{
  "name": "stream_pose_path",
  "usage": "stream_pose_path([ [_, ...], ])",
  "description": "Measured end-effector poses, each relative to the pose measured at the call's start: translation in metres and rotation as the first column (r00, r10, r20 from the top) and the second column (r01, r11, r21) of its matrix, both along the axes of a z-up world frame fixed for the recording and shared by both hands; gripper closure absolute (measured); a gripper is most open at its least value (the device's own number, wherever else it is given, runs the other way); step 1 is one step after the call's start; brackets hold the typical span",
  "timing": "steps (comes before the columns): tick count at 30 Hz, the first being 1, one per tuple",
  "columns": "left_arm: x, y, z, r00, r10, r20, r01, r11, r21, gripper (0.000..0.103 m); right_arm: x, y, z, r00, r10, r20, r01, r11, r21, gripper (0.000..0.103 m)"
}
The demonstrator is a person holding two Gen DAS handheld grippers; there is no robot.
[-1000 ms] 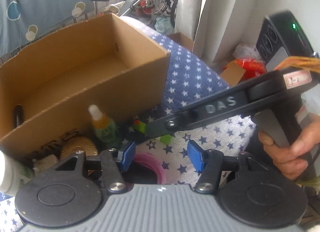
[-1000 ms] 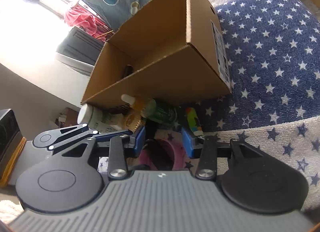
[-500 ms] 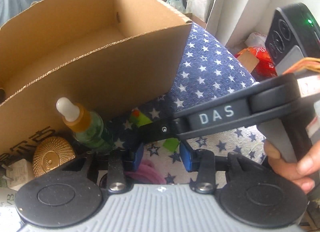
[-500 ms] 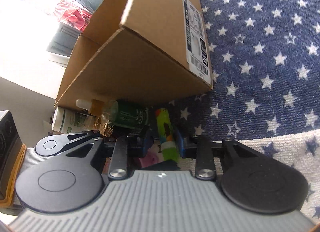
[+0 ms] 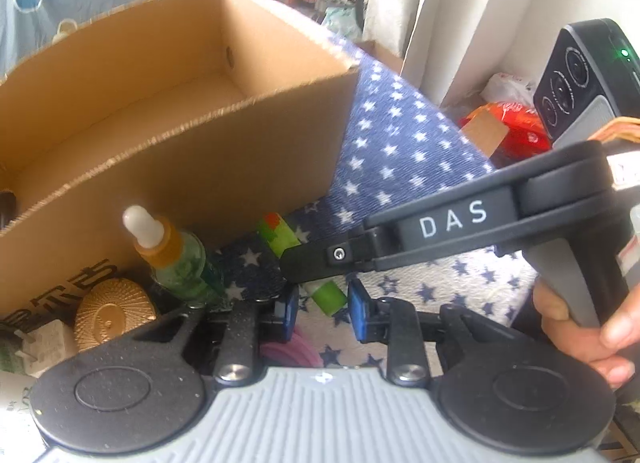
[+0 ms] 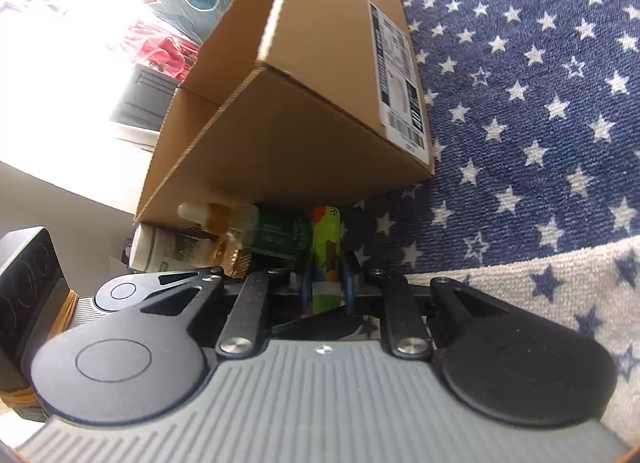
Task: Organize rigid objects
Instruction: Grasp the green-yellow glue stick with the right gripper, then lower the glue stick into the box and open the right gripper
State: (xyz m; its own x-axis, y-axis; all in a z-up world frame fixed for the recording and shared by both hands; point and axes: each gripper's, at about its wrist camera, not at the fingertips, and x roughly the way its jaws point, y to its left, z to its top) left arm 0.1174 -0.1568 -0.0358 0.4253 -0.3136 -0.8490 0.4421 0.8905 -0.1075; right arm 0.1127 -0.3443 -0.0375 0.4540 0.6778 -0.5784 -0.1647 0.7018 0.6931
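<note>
A bright green tube (image 6: 326,259) with a red tip lies on the star-patterned cloth in front of the open cardboard box (image 6: 304,135). My right gripper (image 6: 326,289) is shut on the tube's near end. The left wrist view shows the tube (image 5: 298,259) crossed by the right gripper's black finger. My left gripper (image 5: 320,309) is open just before the tube's near end, with a pink ring (image 5: 286,349) under it. A green dropper bottle (image 5: 180,263), a gold round lid (image 5: 114,313) and a small white block (image 5: 48,345) lie against the box (image 5: 200,167).
A white bottle with green print (image 6: 160,251) lies left of the dropper bottle (image 6: 256,227). A dark object (image 5: 6,207) sits in the box's left corner. Blue star-patterned cloth (image 6: 520,143) stretches right. Red bags (image 5: 512,131) lie beyond the cloth's edge.
My right gripper moved forward and closed its jaws on the green tube. My left gripper's jaws narrowed and it moved closer to the tube and box.
</note>
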Motion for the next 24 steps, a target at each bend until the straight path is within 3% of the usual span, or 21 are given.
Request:
stream_pose_path([
  [10, -0.038, 0.027, 0.073, 0.980, -0.002, 0.197, 0.010, 0.999, -0.040, 0.075, -0.037, 0.022, 0.076, 0.988, 0.008, 0.156, -0.004, 1.000, -0.029, 0.088],
  [15, -0.027, 0.058, 0.107, 0.965, 0.056, 0.256, -0.051, 0.998, -0.024, 0.075, -0.021, 0.053, 0.122, 0.967, 0.079, 0.243, -0.073, 0.997, -0.035, 0.088],
  [20, 0.020, 0.099, 0.122, 0.971, 0.133, 0.201, -0.132, 0.991, -0.021, 0.075, 0.033, 0.092, 0.142, 0.960, 0.165, 0.226, -0.163, 0.986, -0.028, 0.088],
  [24, 0.076, 0.135, 0.109, 0.982, 0.178, 0.069, -0.176, 0.984, -0.034, 0.074, 0.091, 0.125, 0.140, 0.969, 0.208, 0.134, -0.204, 0.978, -0.043, 0.088],
])
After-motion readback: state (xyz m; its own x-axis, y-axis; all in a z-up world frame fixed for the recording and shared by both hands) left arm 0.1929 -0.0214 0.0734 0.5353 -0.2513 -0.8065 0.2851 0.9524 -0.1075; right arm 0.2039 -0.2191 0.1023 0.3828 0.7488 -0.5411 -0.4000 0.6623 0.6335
